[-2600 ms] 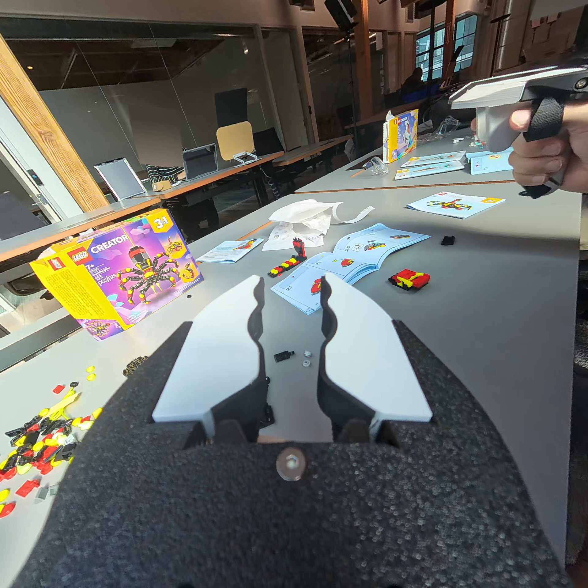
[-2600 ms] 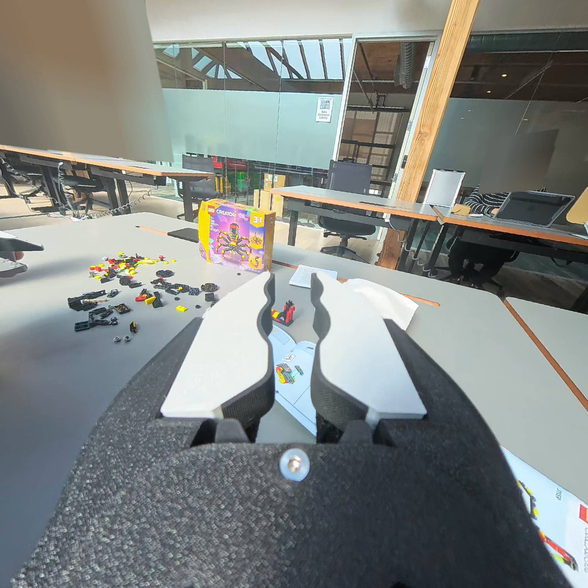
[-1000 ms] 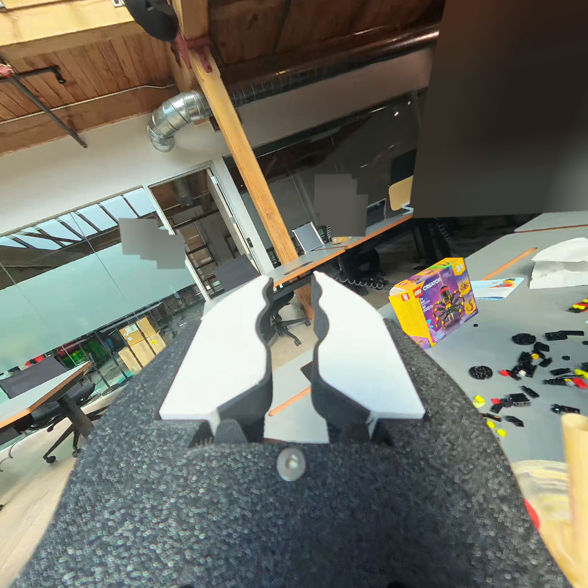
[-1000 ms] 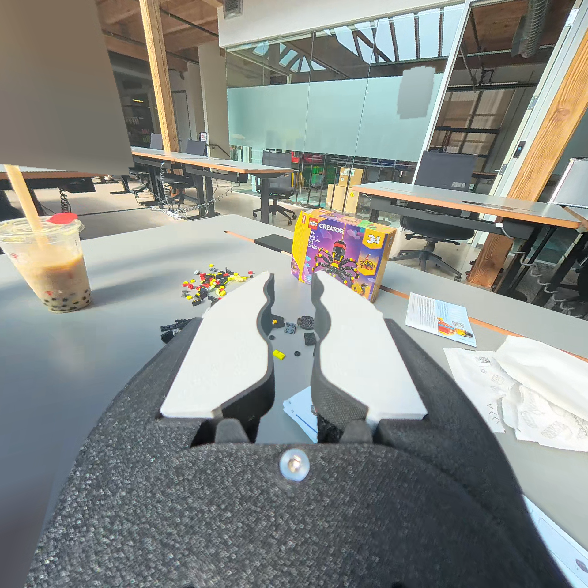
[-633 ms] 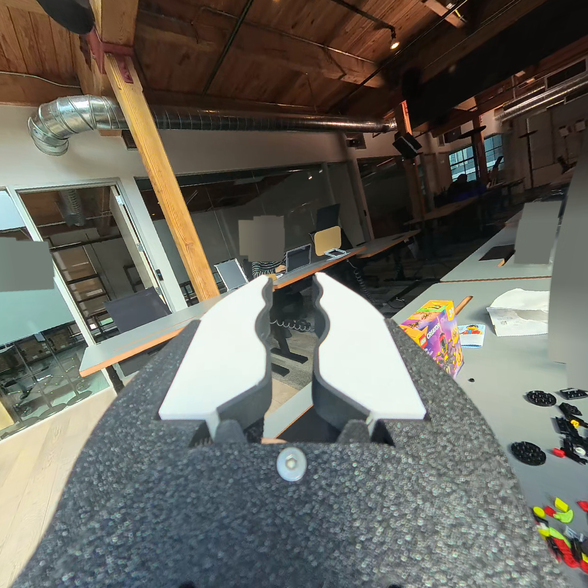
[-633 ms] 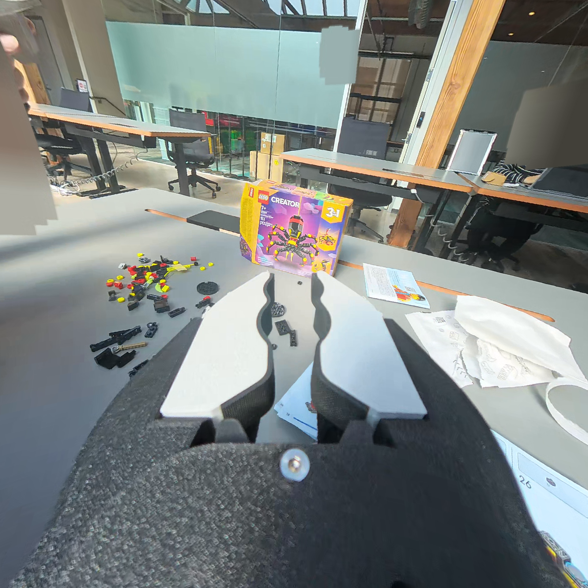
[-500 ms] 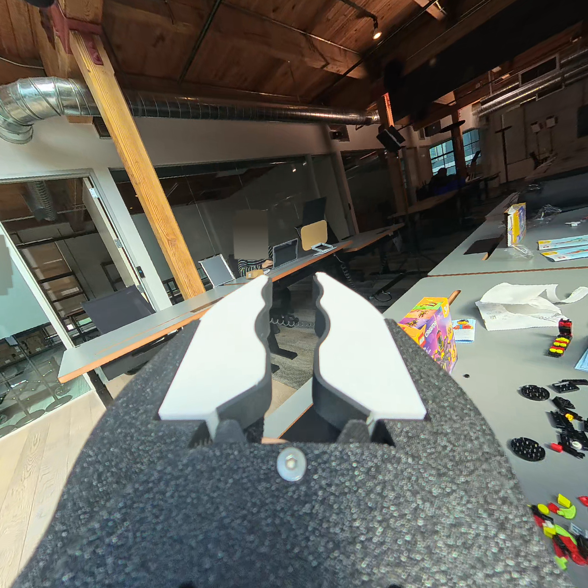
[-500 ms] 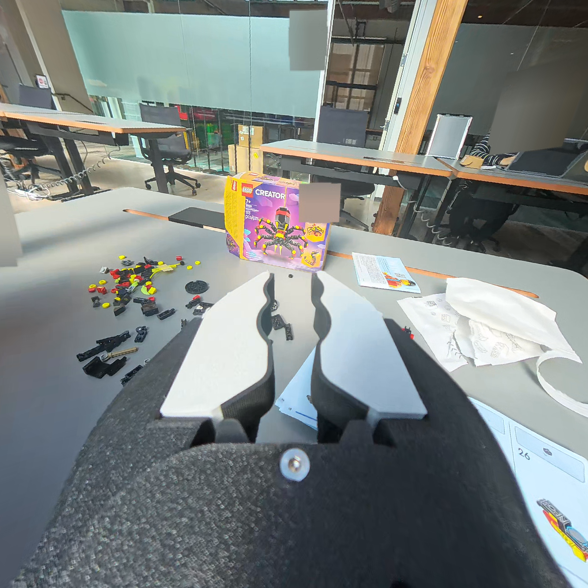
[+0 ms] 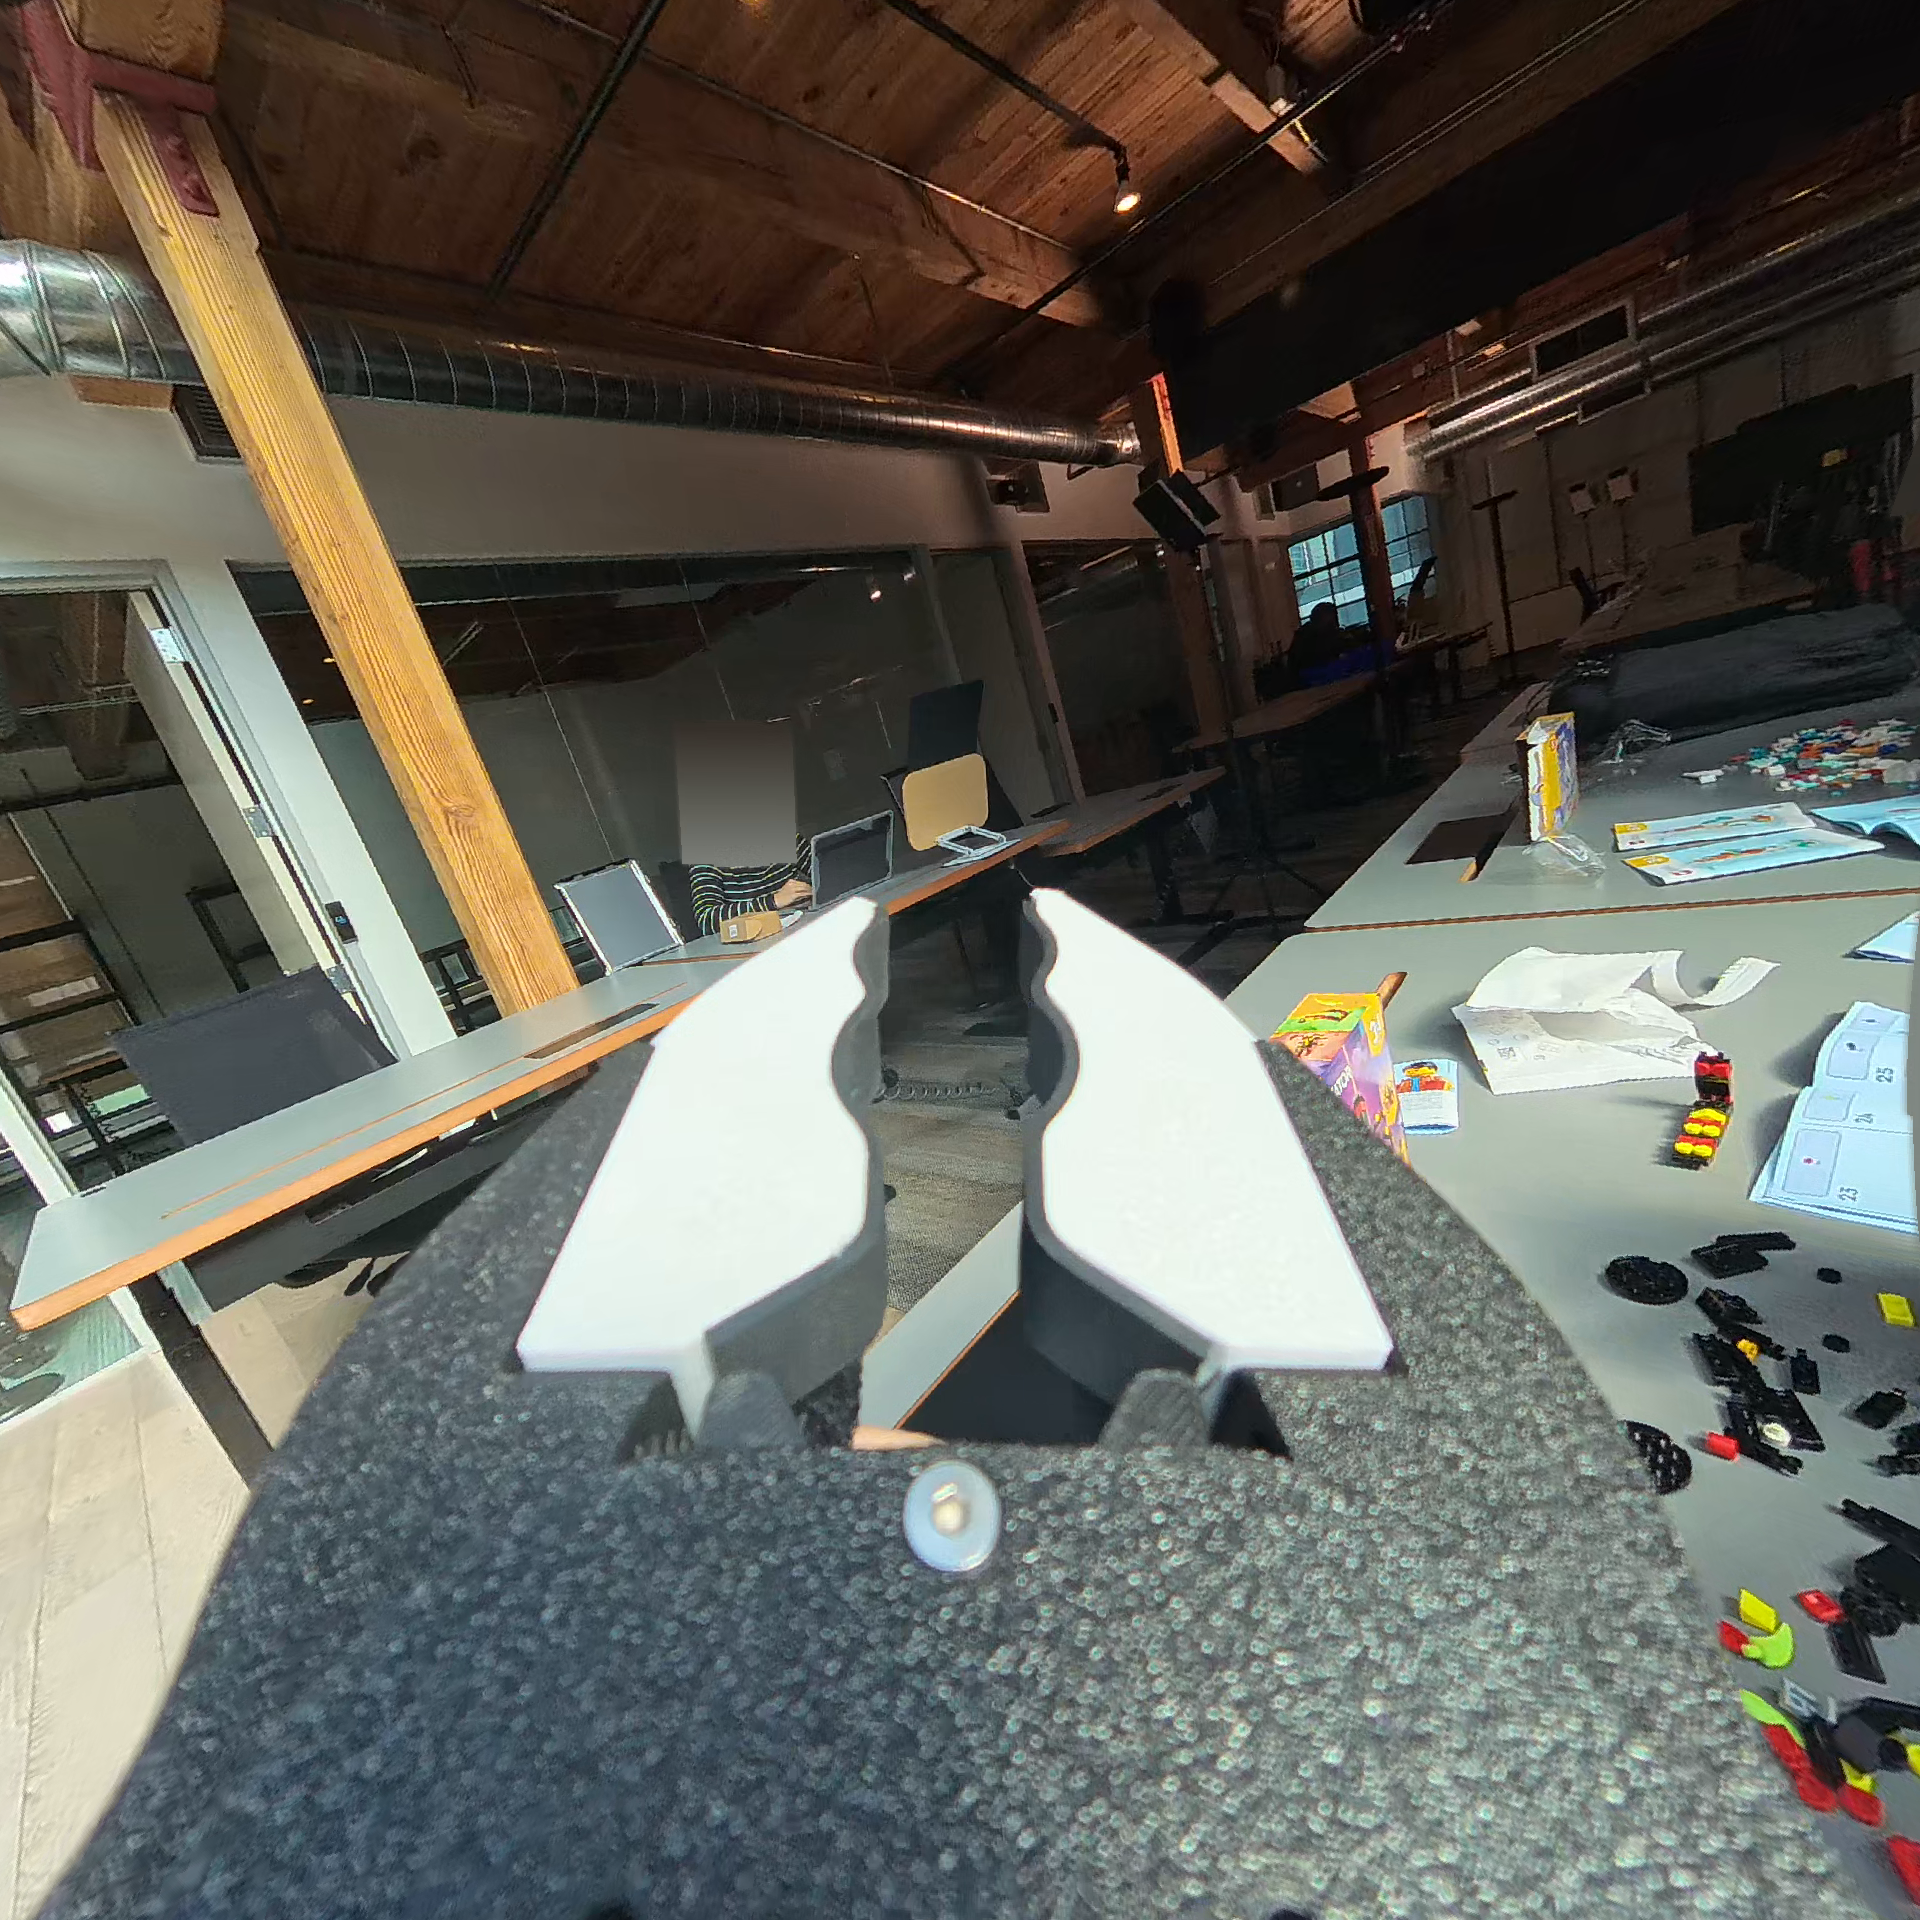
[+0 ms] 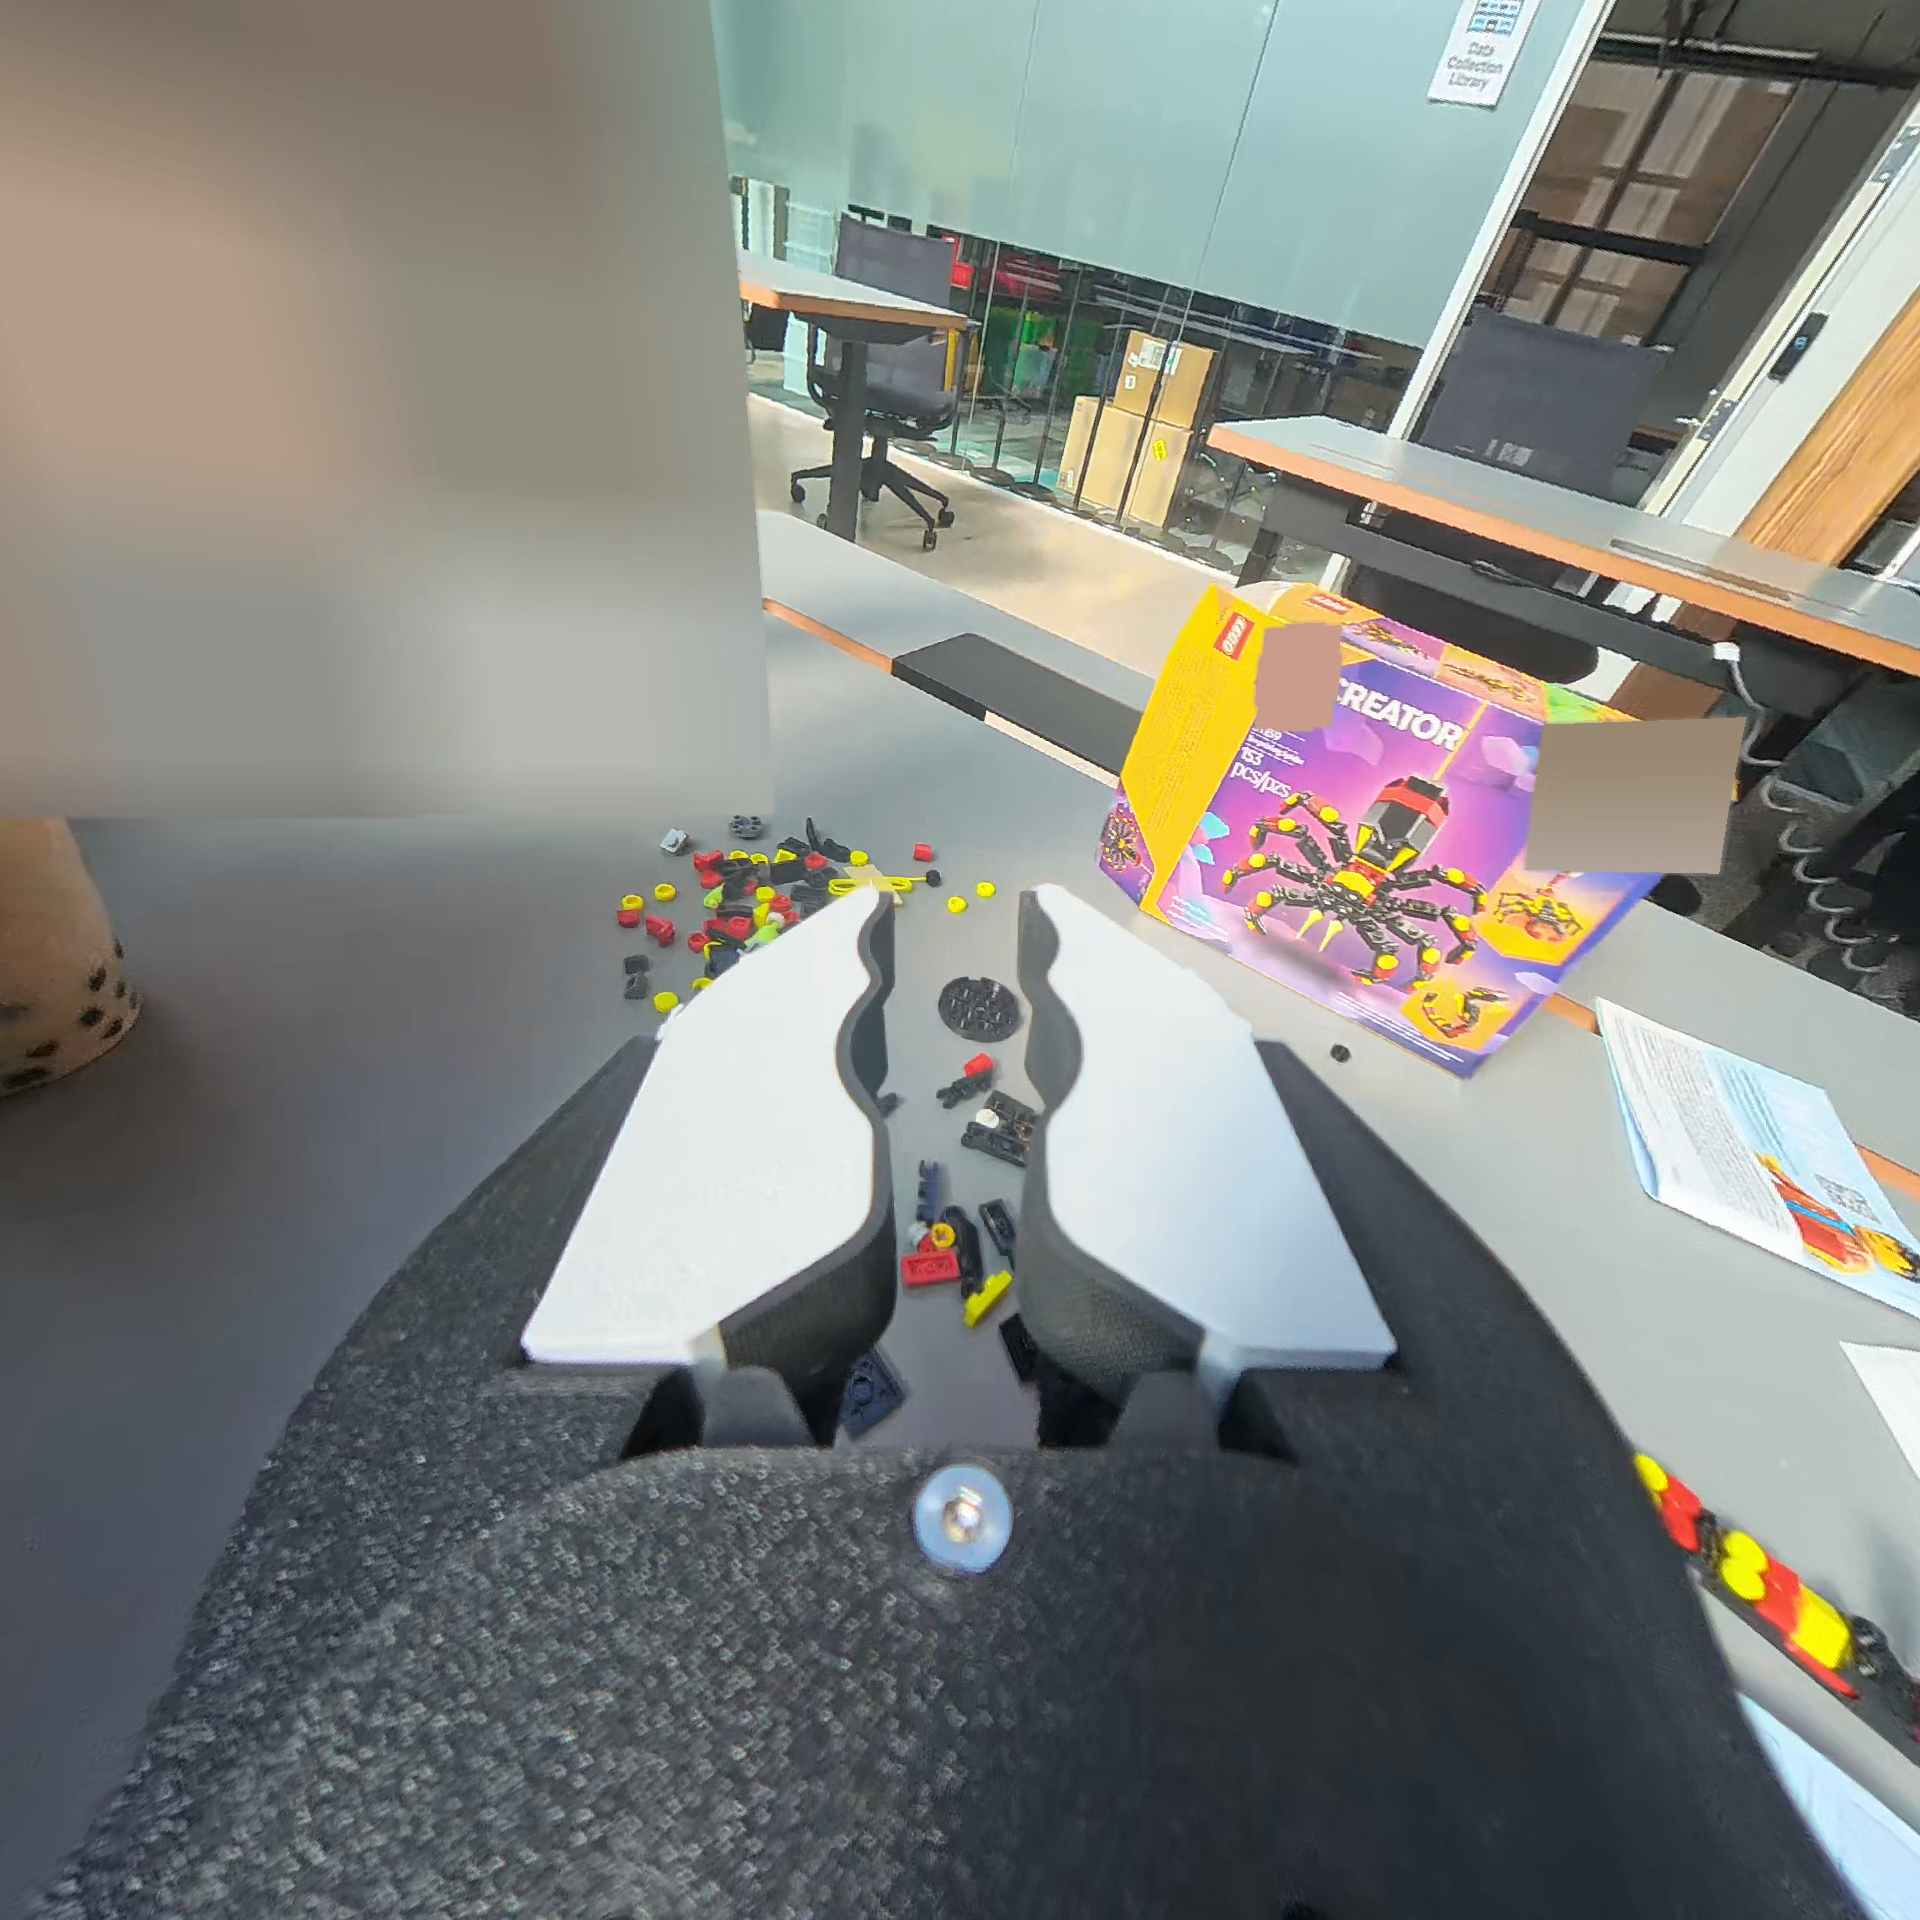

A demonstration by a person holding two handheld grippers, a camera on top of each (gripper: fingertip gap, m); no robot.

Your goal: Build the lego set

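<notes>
My left gripper (image 9: 954, 914) is open and empty, held above the grey table's (image 9: 1538, 1195) left edge and pointing out into the room. Loose black, red and yellow lego pieces (image 9: 1756, 1371) lie to its right. A short red, yellow and black built strip (image 9: 1699, 1117) lies beside the open instruction booklet (image 9: 1839, 1132). My right gripper (image 10: 954, 904) is open and empty, low over loose pieces (image 10: 961, 1236) that show between its fingers. A black round plate (image 10: 982, 1006) lies just beyond them. A bigger pile of pieces (image 10: 769, 894) lies farther left. The built strip (image 10: 1766, 1590) is at the lower right.
The purple and yellow lego box (image 10: 1351, 831) stands behind the pieces, also seen in the left wrist view (image 9: 1340, 1049). A folded leaflet (image 10: 1756, 1164) lies right of it. A drink cup (image 10: 52, 956) stands far left. A crumpled white paper bag (image 9: 1558, 1008) lies farther back. About 35 centimetres separates my left fingertips from my right. About 15 centimetres separates my right fingertips from the black round plate (image 10: 982, 1006).
My left gripper swung up and left, away from the booklet, and now points off the table edge. My right gripper turned left and came down close over the loose pieces.
</notes>
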